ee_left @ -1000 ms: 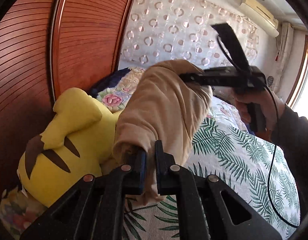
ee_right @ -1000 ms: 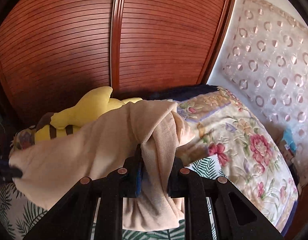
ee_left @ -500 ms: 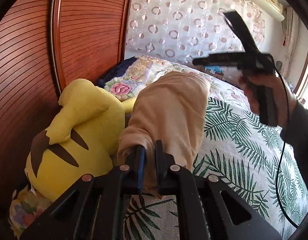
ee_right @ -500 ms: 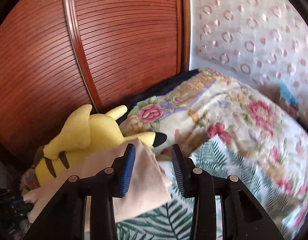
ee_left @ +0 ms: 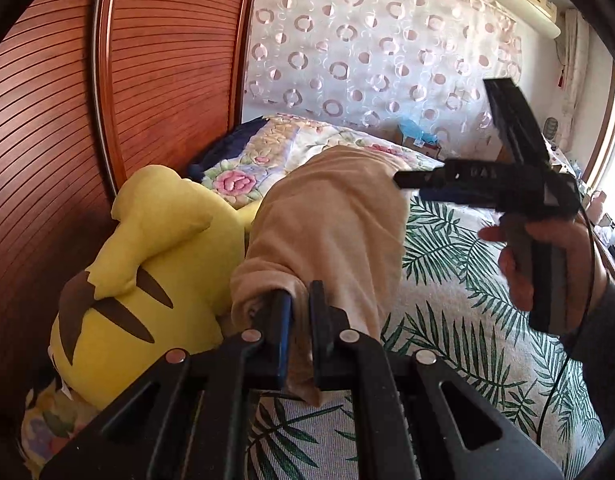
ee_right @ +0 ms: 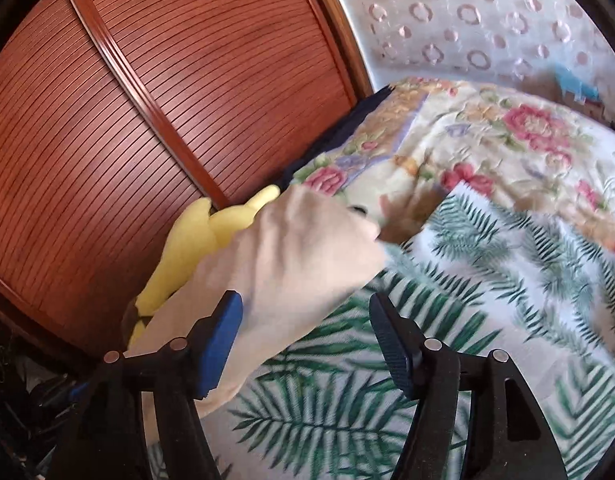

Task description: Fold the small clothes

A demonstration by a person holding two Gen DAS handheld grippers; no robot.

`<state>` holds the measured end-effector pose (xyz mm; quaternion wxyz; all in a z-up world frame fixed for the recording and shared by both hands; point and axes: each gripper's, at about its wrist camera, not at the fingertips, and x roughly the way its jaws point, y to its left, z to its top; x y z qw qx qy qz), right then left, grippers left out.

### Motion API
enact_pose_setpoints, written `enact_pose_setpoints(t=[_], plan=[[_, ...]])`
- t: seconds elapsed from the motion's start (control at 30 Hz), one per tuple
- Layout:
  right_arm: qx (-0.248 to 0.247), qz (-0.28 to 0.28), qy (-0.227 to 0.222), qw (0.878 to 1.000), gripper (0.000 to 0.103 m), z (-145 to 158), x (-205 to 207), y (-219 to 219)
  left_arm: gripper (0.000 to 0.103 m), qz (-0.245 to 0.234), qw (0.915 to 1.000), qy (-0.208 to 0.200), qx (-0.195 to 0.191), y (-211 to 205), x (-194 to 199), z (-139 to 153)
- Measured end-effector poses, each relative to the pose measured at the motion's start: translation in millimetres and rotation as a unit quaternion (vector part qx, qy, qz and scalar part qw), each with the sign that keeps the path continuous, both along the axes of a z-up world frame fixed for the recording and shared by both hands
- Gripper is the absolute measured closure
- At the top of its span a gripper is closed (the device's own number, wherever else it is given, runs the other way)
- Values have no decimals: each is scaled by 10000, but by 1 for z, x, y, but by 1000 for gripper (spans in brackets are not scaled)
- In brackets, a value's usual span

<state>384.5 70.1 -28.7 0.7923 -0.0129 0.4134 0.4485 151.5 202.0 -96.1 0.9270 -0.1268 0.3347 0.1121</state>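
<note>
Indoors: palm-print bedspread (ee_left: 447, 300); left gripper (ee_left: 300, 320) pinching beige garment (ee_left: 327, 220); right gripper (ee_right: 307, 332) just opened, empty.

The left gripper (ee_left: 300, 312) is clamped on the cloth (ee_left: 335, 224). The right gripper (ee_right: 307, 332), in a hand (ee_left: 547, 264), has just been opening; its jaws stand wide, pressing nothing.

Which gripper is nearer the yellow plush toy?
Left. The left gripper, shut on the beige garment, sits right beside the yellow plush toy; the right gripper stands open, farther off.
</note>
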Motion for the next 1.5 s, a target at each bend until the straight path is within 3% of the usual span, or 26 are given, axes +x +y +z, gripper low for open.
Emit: enact_pose_setpoints(t=[0.17,0.37,0.43,0.53,0.67,0.77,0.9,0.93,1.0,1.1,1.13,1.23,1.3,1.37,1.5], plan=[[277,-185,542,9980,35,-17,18,17,96,-43,10000,-15,-80,3,0,0],[256,-217,454,9984,37,-26,27,33,98,-178,9998,-70,-109,0,2,3],[179,-155,388,9990,70,-27,27,35,99,-162,9998,-127,-73,-1,1,5],[178,-2,152,9997,83,-20,22,38,99,-169,9996,-224,-43,-3,-2,11],[174,193,-270,9993,83,14,10,29,99,-271,9987,-405,-129,-10,-12,30],[91,146,-439,9989,83,26,10,15,99,-407,9986,-314,-122,-22,-14,34],[-385,-124,-656,9970,79,8,18,3,99,-502,9987,-112,-45,-37,-14,24],[-558,-172,-796,9951,69,1,18,3,99,-432,9990,-40,78,-40,-13,21],[-948,-415,-1034,9892,60,-11,18,4,99,-383,9992,29,61,-38,-14,16],[-995,-599,-1264,9852,56,-14,14,-8,99,-379,9991,-8,163,-37,-22,18],[-975,-600,-1306,9848,56,-13,10,-14,97,-395,9990,-24,221,-38,-25,21],[-883,-675,-1482,9827,56,-6,-7,-35,55,-491,9984,-199,215,-41,-35,30],[-791,-763,-1556,9817,56,-2,-25,-55,49,-524,9976,-303,337,-47,-41,39],[-636,-855,-1657,9804,56,5,-50,-77,30,-533,9966,-408,476,-57,-46,48],[-403,-1070,-1790,9772,55,12,-104,-122,22,-706,9937,-630,604,-77,-53,67]])
